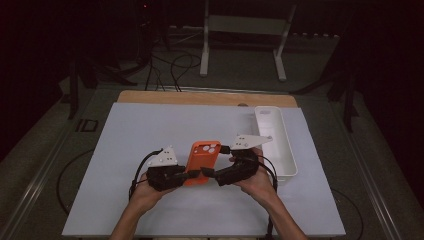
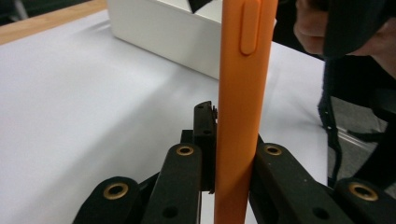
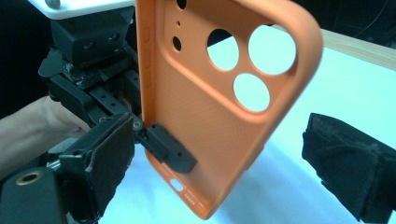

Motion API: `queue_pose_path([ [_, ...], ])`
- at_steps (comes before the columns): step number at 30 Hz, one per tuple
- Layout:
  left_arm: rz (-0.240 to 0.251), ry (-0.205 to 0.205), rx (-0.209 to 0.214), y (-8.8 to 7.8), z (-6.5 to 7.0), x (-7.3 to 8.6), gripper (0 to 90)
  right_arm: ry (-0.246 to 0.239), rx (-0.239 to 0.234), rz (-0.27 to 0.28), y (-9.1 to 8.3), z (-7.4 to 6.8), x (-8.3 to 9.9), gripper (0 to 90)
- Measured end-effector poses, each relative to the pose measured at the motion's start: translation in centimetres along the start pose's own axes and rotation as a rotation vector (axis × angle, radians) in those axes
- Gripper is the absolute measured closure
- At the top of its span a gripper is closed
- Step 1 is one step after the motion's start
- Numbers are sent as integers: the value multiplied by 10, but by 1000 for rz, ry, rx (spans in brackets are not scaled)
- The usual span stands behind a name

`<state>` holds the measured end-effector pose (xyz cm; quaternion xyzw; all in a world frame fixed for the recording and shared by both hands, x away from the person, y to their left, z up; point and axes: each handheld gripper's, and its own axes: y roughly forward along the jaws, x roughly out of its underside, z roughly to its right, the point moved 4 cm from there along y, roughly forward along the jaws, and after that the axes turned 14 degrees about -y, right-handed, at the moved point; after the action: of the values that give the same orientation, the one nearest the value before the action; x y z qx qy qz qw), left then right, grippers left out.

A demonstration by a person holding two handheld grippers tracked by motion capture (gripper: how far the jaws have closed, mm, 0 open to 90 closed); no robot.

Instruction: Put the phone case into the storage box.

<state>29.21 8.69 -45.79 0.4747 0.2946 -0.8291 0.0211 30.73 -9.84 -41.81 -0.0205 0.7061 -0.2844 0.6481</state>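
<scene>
An orange phone case (image 1: 202,159) with three round camera holes is lifted a little off the white mat (image 1: 125,140), near the middle of the table. My left gripper (image 1: 194,174) is shut on its lower edge. In the left gripper view the case (image 2: 243,70) stands edge-on, pinched between the two black jaws of the left gripper (image 2: 231,140). My right gripper (image 1: 208,173) is open, its tips at the case's lower right. In the right gripper view the case's inner face (image 3: 210,107) lies between the wide-apart pads (image 3: 109,158), and the left gripper (image 3: 161,147) clamps the case.
A long white tray (image 1: 287,150) lies along the mat's right side, close behind my right hand (image 1: 257,182). The wooden table edge (image 1: 200,97) runs along the back. Beyond it stand a metal frame (image 1: 245,30) and floor cables (image 1: 175,65).
</scene>
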Motion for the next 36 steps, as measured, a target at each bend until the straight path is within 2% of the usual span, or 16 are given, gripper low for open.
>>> queue_pose_path([
  [8, 25, -21, -55, -2, -5, -1, 853, 12, 30, 17, -4, 1, 0, 92],
  [15, 50, -32, -115, -2, -7, -2, 852, -7, 67, 32, -5, -1, -2, 93],
  [23, 77, -52, -170, -4, -10, -2, 852, -3, 97, 28, -3, -2, -3, 92],
  [30, 107, -67, -241, -4, -12, -2, 852, 24, 136, 33, -3, 0, -4, 93],
  [36, 125, -80, -281, -4, -13, -3, 852, 45, 139, 33, -2, -1, -7, 92],
])
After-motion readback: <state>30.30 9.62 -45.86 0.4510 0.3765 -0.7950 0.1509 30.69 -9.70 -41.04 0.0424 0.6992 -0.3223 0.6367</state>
